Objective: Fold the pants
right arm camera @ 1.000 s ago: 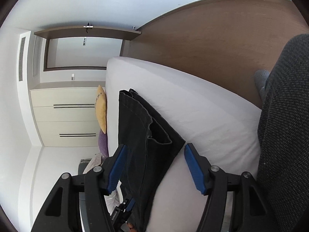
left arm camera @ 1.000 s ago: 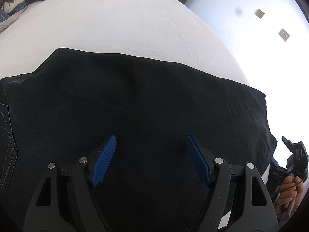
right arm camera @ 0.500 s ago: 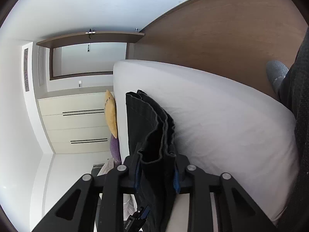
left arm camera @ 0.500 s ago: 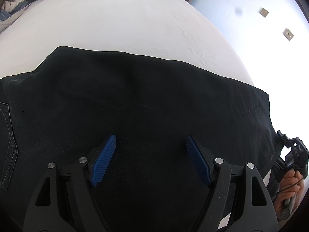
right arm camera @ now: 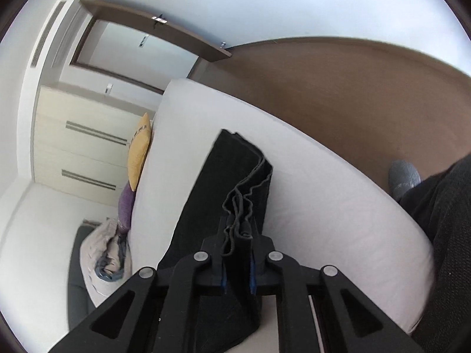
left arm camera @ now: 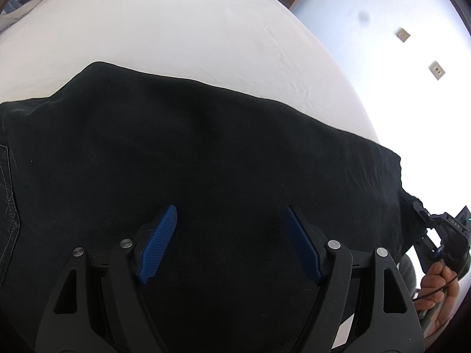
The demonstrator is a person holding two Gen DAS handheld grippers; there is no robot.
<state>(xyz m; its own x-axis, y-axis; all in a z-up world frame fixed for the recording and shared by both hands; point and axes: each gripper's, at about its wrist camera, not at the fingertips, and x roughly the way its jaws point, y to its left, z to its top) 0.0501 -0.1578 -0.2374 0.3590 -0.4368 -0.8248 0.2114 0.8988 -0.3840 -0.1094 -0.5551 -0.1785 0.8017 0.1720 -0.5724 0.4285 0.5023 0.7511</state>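
Black pants (left arm camera: 206, 161) lie flat across the white bed (left arm camera: 176, 29), a stitched pocket at the left edge. My left gripper (left arm camera: 231, 209) hovers over their middle, open, with nothing between its blue pads. At the far right, my right gripper (left arm camera: 435, 229), held by a hand (left arm camera: 438, 282), grips the pants' end. In the right wrist view the pants (right arm camera: 217, 182) run away from me, and the right gripper (right arm camera: 238, 229) is closing its jaws on the layered hem, pads pressing the bunched fabric, which is lifted a little off the bed (right arm camera: 323, 206).
A yellow pillow (right arm camera: 139, 150) and a purple one (right arm camera: 126, 206) sit at the bed's far end, with a heap of clothes (right arm camera: 103, 253) below. A cream wardrobe (right arm camera: 73, 147) stands behind. A person's dark trouser leg (right arm camera: 441, 235) and grey sock (right arm camera: 403, 176) are beside the bed.
The right gripper went from open around the pants' end to clamped on the hem, then rose and rolled with it. The left gripper stayed still and open.
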